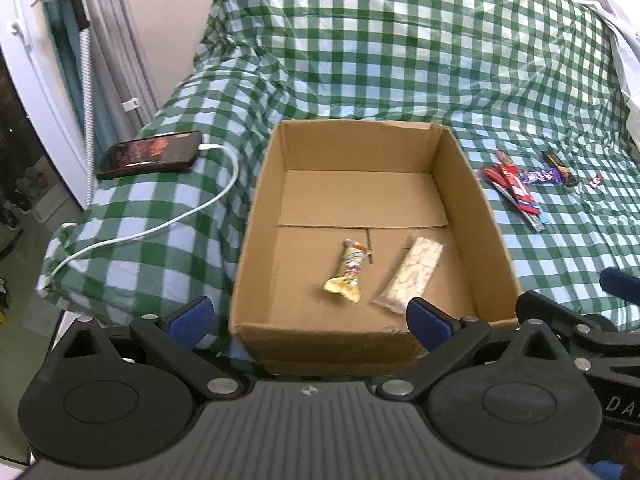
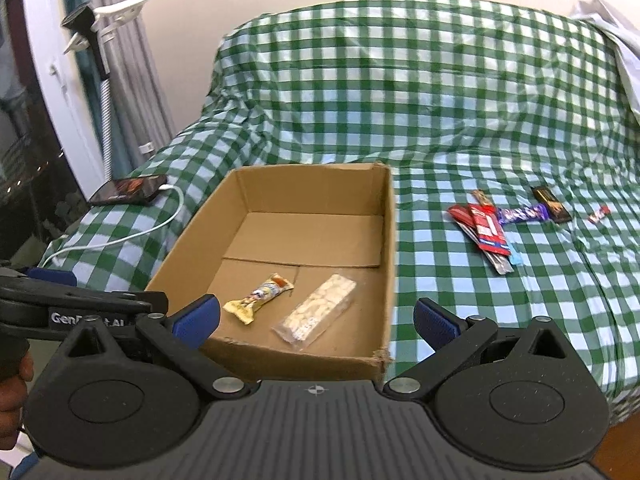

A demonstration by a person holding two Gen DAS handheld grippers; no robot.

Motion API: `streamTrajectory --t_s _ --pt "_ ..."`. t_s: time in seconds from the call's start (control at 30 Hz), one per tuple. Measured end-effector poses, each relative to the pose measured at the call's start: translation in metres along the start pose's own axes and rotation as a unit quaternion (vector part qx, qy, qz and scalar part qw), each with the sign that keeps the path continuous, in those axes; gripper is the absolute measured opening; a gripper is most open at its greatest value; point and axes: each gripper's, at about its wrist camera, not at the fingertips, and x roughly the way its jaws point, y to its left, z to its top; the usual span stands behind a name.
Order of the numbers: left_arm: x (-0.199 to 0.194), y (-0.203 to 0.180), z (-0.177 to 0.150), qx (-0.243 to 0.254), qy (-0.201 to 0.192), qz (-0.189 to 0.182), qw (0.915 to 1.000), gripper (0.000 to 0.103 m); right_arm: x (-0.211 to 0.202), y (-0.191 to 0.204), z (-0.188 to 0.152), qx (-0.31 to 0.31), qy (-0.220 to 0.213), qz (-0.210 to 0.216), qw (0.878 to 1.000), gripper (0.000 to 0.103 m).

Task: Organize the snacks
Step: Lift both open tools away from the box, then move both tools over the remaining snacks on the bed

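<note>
An open cardboard box (image 1: 486, 216) (image 2: 390, 240) sits on a green checked cloth. Inside lie a yellow wrapped bar (image 1: 349, 271) (image 2: 258, 298) and a clear pack of pale pieces (image 1: 410, 276) (image 2: 316, 312). Right of the box, on the cloth, lies a small heap of snacks: red packets (image 1: 516, 190) (image 2: 486, 230), a purple bar (image 1: 538, 177) (image 2: 520, 213), a dark bar (image 1: 560, 168) (image 2: 550, 204) and a tiny red sweet (image 1: 597, 180) (image 2: 599, 214). My left gripper (image 1: 308, 320) hovers open at the box's near wall, empty. My right gripper (image 2: 316, 322) is open over the box's near edge, empty.
A black phone (image 1: 150, 154) (image 2: 130, 190) with a white charging cable (image 1: 192, 212) lies left of the box near the cloth's edge. Curtains and a stand rise at the far left. White fabric (image 1: 624, 48) lies at the far right. A hand (image 2: 12, 408) shows low left.
</note>
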Motion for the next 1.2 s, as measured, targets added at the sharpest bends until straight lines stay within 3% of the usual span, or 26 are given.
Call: streamTrajectory --t_s 0.27,0.57,0.7,0.9,1.1,1.2 --pt "0.016 -0.060 0.035 0.051 0.003 -0.027 0.9983 0.103 0.004 -0.064 -0.002 0.065 -0.013 -0.046 0.997 0.102" --pt "0.058 -0.167 0.095 0.104 0.011 -0.090 0.9905 0.103 0.018 -0.176 0.003 0.130 -0.020 -0.140 0.981 0.102" --pt "0.099 -0.226 0.125 0.121 0.029 -0.122 0.9847 0.103 0.031 -0.237 0.012 0.160 -0.024 -0.183 0.970 0.102" --pt "0.192 -0.312 0.163 0.141 0.072 -0.130 0.9787 0.103 0.065 -0.325 0.025 0.189 -0.031 -0.206 0.959 0.102" --pt "0.279 -0.369 0.173 0.164 0.114 -0.123 0.9721 0.103 0.141 -0.404 0.057 0.157 -0.041 -0.216 0.963 0.102" --pt "0.313 -0.391 0.175 0.180 0.141 -0.125 0.9655 0.103 0.193 -0.434 0.077 0.143 -0.029 -0.195 0.970 0.102"
